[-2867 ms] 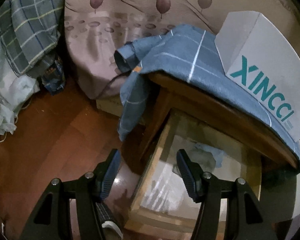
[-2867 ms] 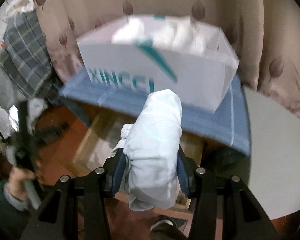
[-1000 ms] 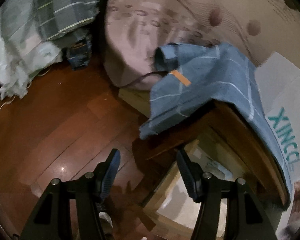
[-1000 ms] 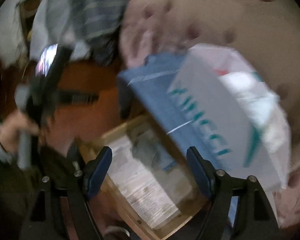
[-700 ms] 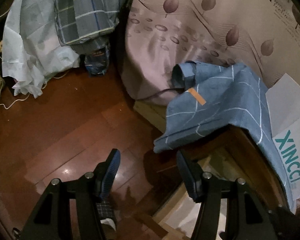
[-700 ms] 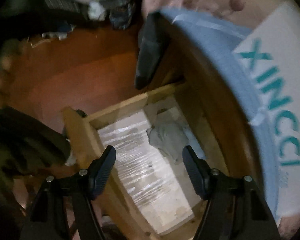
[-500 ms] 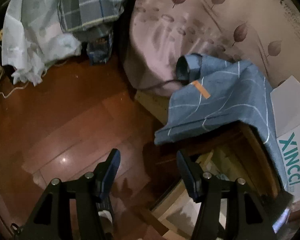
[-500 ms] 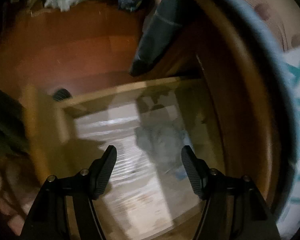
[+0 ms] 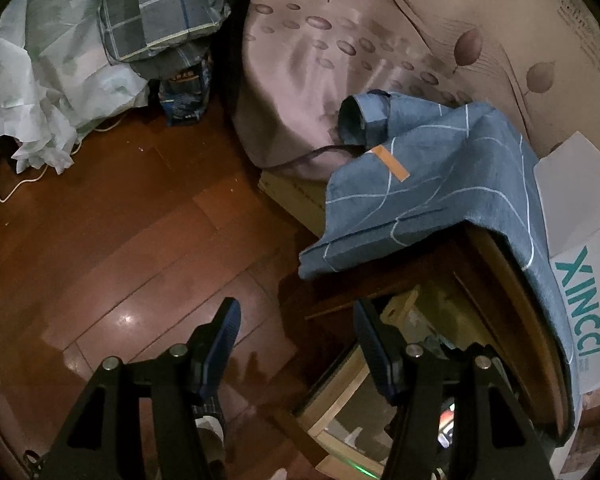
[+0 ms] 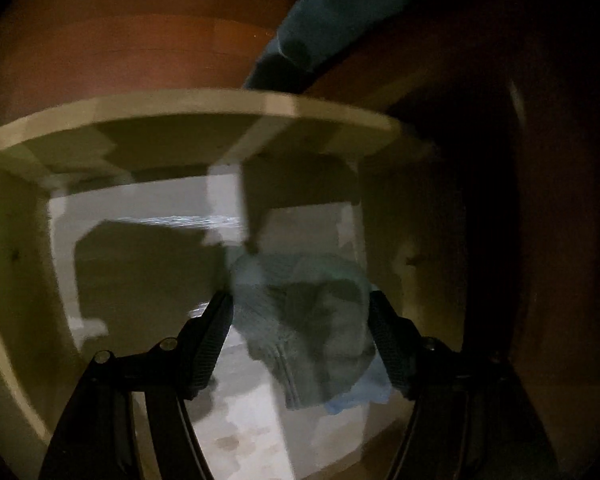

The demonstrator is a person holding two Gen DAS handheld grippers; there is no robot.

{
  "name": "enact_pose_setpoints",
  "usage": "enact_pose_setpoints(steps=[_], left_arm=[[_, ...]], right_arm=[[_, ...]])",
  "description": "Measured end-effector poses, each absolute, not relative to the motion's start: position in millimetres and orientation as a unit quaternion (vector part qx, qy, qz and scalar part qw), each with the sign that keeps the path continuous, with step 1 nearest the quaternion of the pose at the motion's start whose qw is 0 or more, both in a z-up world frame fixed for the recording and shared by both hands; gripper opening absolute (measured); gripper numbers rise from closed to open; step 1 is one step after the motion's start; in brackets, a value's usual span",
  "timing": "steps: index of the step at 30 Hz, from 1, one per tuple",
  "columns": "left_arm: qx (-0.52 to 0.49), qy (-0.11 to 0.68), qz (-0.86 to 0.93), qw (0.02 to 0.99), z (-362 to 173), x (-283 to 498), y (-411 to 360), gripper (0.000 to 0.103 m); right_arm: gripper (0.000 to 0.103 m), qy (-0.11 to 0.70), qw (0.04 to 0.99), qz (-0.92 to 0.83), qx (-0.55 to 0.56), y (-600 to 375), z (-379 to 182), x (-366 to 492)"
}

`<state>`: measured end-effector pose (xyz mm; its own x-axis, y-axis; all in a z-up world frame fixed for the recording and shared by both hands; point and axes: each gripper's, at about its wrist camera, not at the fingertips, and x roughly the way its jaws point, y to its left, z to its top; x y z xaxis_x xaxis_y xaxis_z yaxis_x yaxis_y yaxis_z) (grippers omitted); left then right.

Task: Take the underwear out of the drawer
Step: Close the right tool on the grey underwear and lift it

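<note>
- Pale grey-blue, crumpled cloth underwear (image 10: 304, 320) lies on the white liner of the open light-wood drawer (image 10: 188, 110), toward its right side, with a lighter blue scrap peeking out beneath it.
- I judge the step in hand to be the reach: my right gripper (image 10: 300, 312) is down inside the drawer, its jaws spread wide to either side of the bundle. Whether the pads already touch the cloth I cannot tell; the view is dim and blurred.
- My next move calls for closing these jaws on the bundle's middle, then lifting straight up, clear of the drawer's walls.
- My left gripper (image 9: 296, 330) hangs above the dark red-brown wooden floor (image 9: 112, 248) just beside the drawer's corner, jaws wide apart and holding nothing.
- Draped over the cabinet above the drawer is a blue cloth with thin white lines (image 9: 432, 196), and a white box with teal lettering (image 9: 580, 264) sits on it.
</note>
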<state>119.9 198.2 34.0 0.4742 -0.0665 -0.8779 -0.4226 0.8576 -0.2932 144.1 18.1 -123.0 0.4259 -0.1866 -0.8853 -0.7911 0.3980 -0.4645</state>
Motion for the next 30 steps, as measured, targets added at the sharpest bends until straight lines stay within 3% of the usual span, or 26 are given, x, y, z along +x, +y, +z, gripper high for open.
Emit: enact_pose_setpoints(steps=[4, 7, 12, 19, 30], left_arm=[[-0.244, 0.509, 0.102, 0.819, 31, 122, 196, 0.060], [-0.243, 0.509, 0.102, 0.819, 30, 123, 196, 0.060], [-0.243, 0.513, 0.103, 0.817, 29, 122, 197, 0.060], [-0.242, 0.516, 0.097, 0.816, 26, 122, 197, 0.060], [-0.229, 0.526, 0.078, 0.815, 23, 125, 186, 0.060]], right_arm=[[0.069, 0.498, 0.685, 0.223, -0.483, 13, -125, 147], [0.061, 0.527, 0.691, 0.228, -0.438, 4, -121, 150], [0.058, 0.592, 0.689, 0.236, -0.346, -24, -117, 148], [0.061, 0.651, 0.683, 0.220, -0.248, -63, -122, 158], [0.064, 0.663, 0.681, 0.238, -0.200, -82, -126, 165]])
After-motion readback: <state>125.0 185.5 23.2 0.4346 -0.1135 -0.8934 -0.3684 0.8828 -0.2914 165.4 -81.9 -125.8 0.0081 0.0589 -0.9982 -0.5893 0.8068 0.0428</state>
